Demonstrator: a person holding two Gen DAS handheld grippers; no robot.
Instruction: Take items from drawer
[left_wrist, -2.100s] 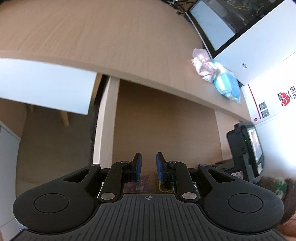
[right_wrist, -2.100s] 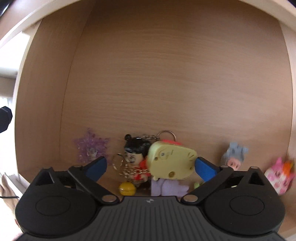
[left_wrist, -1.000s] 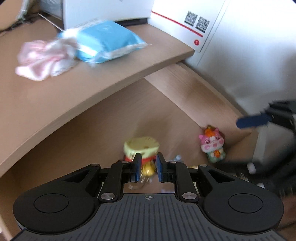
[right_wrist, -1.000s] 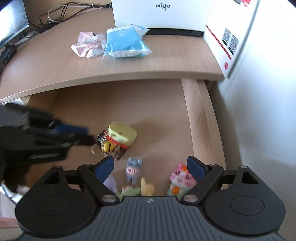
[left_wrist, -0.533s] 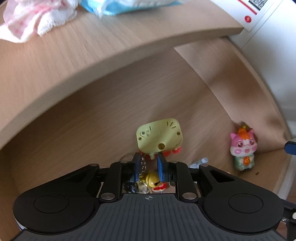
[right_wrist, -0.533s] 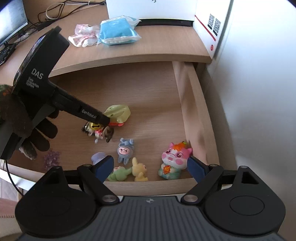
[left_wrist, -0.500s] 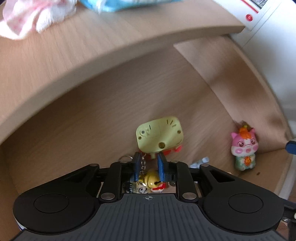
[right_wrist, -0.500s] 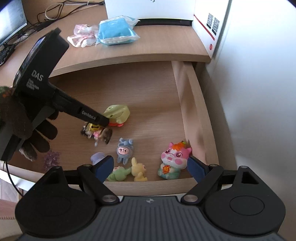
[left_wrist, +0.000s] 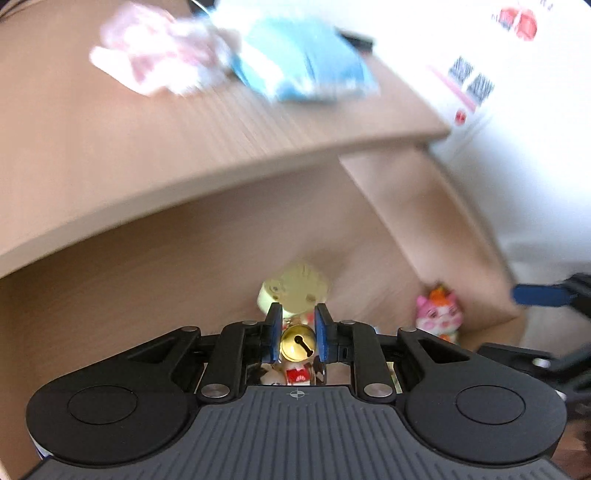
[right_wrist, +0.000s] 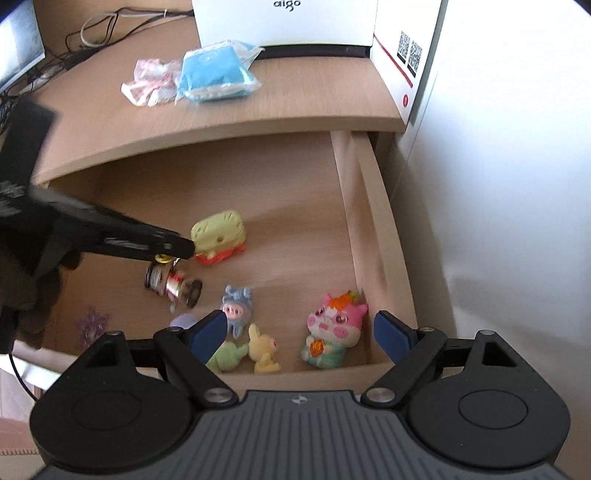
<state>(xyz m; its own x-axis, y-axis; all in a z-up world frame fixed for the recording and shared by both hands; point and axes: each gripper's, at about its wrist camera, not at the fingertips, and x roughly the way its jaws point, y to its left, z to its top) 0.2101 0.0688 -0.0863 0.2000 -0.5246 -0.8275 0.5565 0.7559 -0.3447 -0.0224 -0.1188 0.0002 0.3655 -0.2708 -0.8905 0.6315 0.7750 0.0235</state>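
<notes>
The open wooden drawer (right_wrist: 369, 229) holds small toys. My left gripper (left_wrist: 297, 319) is shut on a keychain by its gold bell (left_wrist: 297, 343). In the right wrist view the left gripper (right_wrist: 183, 251) hangs above the drawer floor, with the keychain's doll (right_wrist: 173, 284) dangling under it. A yellow sponge toy (right_wrist: 219, 234) lies just beyond the left fingertips. My right gripper (right_wrist: 303, 332) stands open over the drawer's front edge, above a pink cat figure (right_wrist: 332, 325), a blue-grey figure (right_wrist: 238, 302), a yellow rabbit (right_wrist: 264, 349) and a green figure (right_wrist: 225, 356).
On the desk top (right_wrist: 258, 107) above the drawer lie a blue packet (right_wrist: 214, 74) and a pink cloth (right_wrist: 151, 83), with a white box (right_wrist: 288, 22) behind. A purple crystal charm (right_wrist: 92, 321) sits at the drawer's front left. A white wall is to the right.
My left gripper has risen with the keychain, so the bell now sits between its fingers and the doll hangs off the drawer floor. The right gripper has barely moved.
</notes>
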